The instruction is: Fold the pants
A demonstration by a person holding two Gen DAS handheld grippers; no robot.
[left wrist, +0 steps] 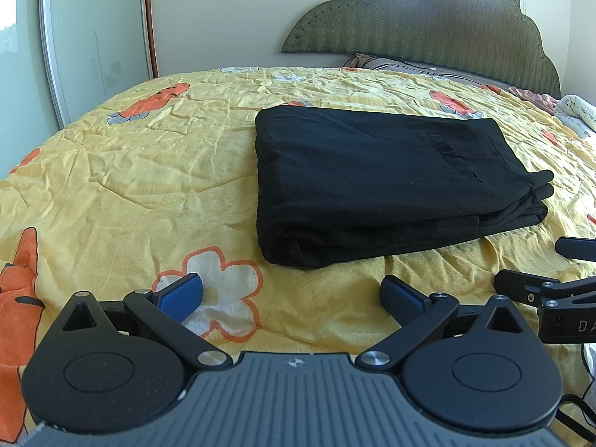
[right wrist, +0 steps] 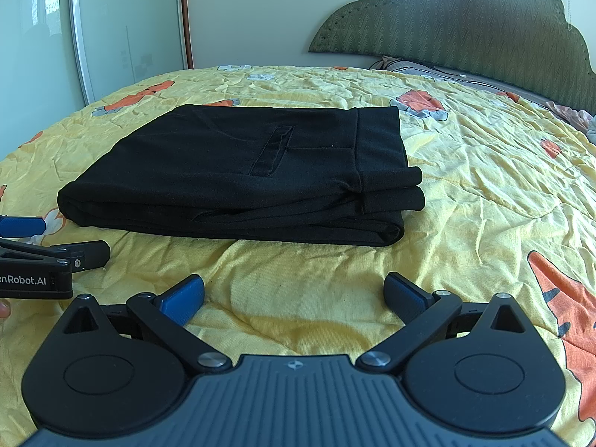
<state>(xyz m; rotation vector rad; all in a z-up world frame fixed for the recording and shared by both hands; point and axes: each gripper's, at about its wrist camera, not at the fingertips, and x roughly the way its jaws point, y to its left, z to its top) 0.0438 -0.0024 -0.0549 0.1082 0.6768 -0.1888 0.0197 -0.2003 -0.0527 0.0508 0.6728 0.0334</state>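
1. The black pants [left wrist: 391, 182] lie folded into a compact stack of layers on the yellow bedspread [left wrist: 149, 171], near the middle of the bed; a slit pocket and the waistband face up in the right wrist view [right wrist: 238, 171]
2. The left gripper [left wrist: 290, 292] hovers just short of the stack's near edge, its blue-padded fingers [left wrist: 182, 292] spread wide with nothing between them
3. The right gripper [right wrist: 294, 292] sits likewise in front of the pants, jaws spread wide and empty, only bedspread showing in the gap
4. Each gripper appears at the edge of the other's camera, cut off by the frame: the right one shows only as black finger links at the far right of the left view, the left one as a black body with partial white lettering at the far left of the right view
5. How many layers the stack holds is hard to count, since the black cloth swallows the fold lines; the far side of the stack is hidden behind its own top
6. A green padded headboard [left wrist: 428, 18] stands behind the bed, its top clipped by the frame; pillows [left wrist: 387, 63] below it are only partly seen
7. A sliding wardrobe door [left wrist: 97, 37] with flower decals rises at the left, warped by the lens
8. Crumpled light fabric [left wrist: 579, 119] at the right edge of the left view is too cropped to identify
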